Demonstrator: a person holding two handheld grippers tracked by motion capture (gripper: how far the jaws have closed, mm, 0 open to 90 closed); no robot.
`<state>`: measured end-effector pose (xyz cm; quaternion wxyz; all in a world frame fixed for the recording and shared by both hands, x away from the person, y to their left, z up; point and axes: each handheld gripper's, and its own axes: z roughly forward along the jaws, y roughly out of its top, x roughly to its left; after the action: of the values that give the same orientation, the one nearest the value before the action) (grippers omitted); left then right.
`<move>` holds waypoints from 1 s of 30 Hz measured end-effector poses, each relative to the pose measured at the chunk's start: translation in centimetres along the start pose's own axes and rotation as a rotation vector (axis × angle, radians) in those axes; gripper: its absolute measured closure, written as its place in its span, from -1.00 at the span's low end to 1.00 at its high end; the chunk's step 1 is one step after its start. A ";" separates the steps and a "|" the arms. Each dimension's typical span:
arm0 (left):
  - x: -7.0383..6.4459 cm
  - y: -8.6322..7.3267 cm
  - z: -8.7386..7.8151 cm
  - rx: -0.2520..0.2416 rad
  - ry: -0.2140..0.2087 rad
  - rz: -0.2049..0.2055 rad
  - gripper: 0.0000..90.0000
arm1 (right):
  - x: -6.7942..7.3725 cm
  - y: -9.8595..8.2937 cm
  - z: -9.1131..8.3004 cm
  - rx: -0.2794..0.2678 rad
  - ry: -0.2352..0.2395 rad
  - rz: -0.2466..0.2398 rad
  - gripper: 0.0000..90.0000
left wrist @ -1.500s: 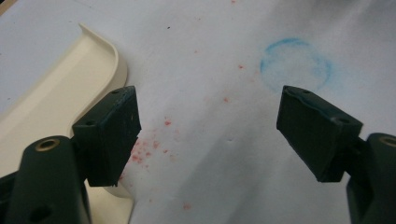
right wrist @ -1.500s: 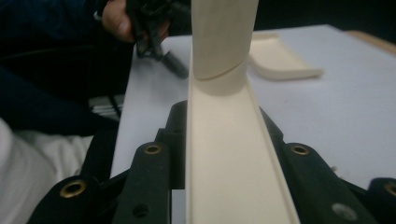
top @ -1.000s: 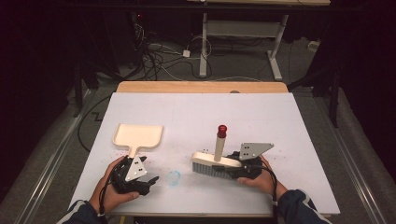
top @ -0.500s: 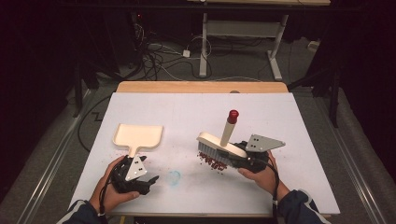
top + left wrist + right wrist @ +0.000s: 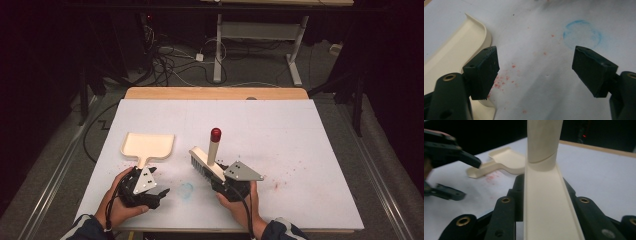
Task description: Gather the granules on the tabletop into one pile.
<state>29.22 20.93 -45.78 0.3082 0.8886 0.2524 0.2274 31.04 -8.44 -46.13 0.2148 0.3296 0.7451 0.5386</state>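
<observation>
A cream brush [image 5: 206, 163] with an upright red-tipped handle [image 5: 215, 135] is held tilted above the white table, bristles facing left. My right gripper [image 5: 220, 181] is shut on its back end; the right gripper view shows the brush back [image 5: 549, 202] clamped between both jaws. A cream dustpan [image 5: 148, 144] lies flat at the left, handle toward me, and is also seen as the dustpan [image 5: 506, 161] and the dustpan [image 5: 454, 56]. My left gripper [image 5: 159, 193] rests just behind the pan's handle, open and holding nothing, with the pan's handle beside one jaw of the left gripper [image 5: 539, 67].
Fine red specks [image 5: 501, 81] dot the white table [image 5: 300, 130] near the dustpan handle, and more red specks [image 5: 280, 181] lie to the right of the brush. A faint blue ring stain [image 5: 186, 190] sits between the two grippers. Cables and desk legs stand on the floor beyond.
The right gripper has lifted the brush off the table, tilted it and carried it left toward the dustpan. The left gripper has stayed in place, open.
</observation>
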 end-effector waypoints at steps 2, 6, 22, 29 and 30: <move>0.0 0.0 0.0 0.002 -0.002 0.001 -0.53 | -0.2 -0.5 0.6 0.022 -0.052 -0.002 0.50; -0.1 0.0 0.0 0.004 -0.002 0.004 -0.53 | -1.2 -0.5 0.4 0.034 -0.141 0.000 0.50; -0.3 0.1 0.1 0.006 -0.014 0.008 -0.53 | -3.0 0.5 -2.8 0.040 -0.111 0.017 0.50; -0.2 0.1 -0.1 0.001 -0.002 0.014 -0.53 | -4.8 2.6 -6.1 0.003 -0.083 -0.057 0.50; -0.2 0.1 -0.1 0.003 -0.001 0.015 -0.53 | -5.2 2.8 -6.7 0.003 -0.091 -0.068 0.50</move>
<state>29.06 20.78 -45.73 0.3053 0.8911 0.2458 0.2289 30.79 -16.06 -41.45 0.2662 0.3286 0.7461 0.5142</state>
